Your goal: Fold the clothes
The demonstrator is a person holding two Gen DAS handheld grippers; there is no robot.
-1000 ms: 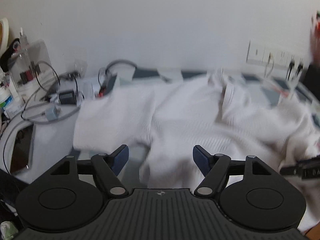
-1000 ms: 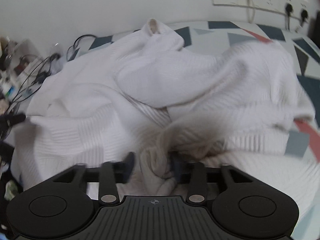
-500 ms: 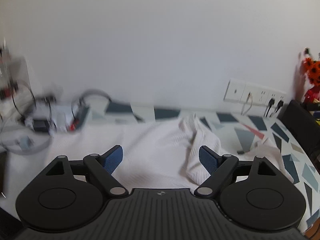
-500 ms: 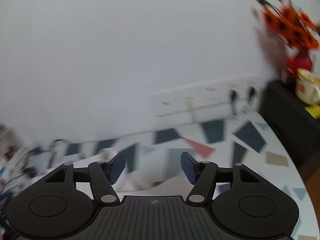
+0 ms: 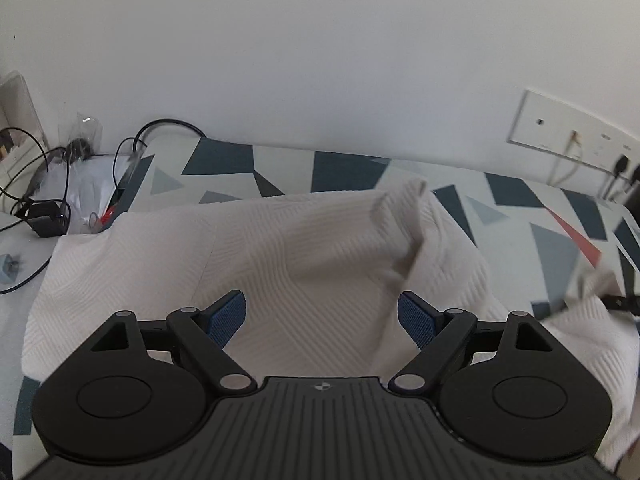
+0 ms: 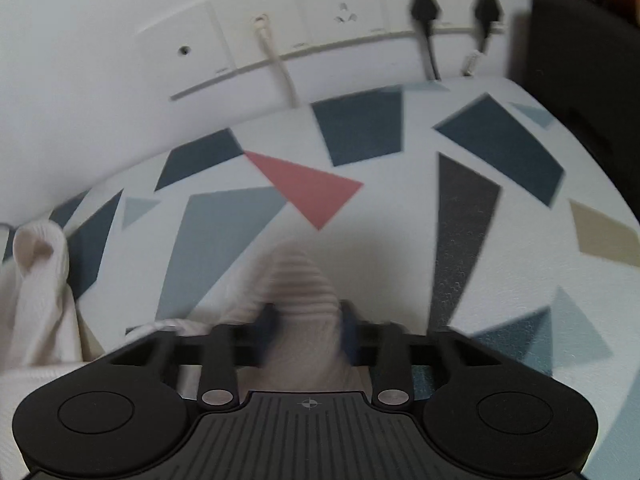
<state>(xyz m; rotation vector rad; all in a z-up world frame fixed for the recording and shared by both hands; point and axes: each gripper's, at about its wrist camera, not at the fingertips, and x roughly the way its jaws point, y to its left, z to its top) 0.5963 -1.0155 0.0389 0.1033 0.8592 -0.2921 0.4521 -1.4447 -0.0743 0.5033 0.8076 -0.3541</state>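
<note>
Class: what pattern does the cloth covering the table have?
The tablecloth is white with scattered angular shapes in dark blue, grey-blue, red and tan, clearest in the right wrist view.

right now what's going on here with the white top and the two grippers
A person with a gripper in each hand is folding a white knit garment spread on a patterned tabletop. The right gripper has just been closing and now pinches a ribbed end of the garment, probably a cuff. The left gripper hovers open over the middle of the fabric, gripping nothing. The garment is rumpled, with one fold standing up, so folding is not finished.
</note>
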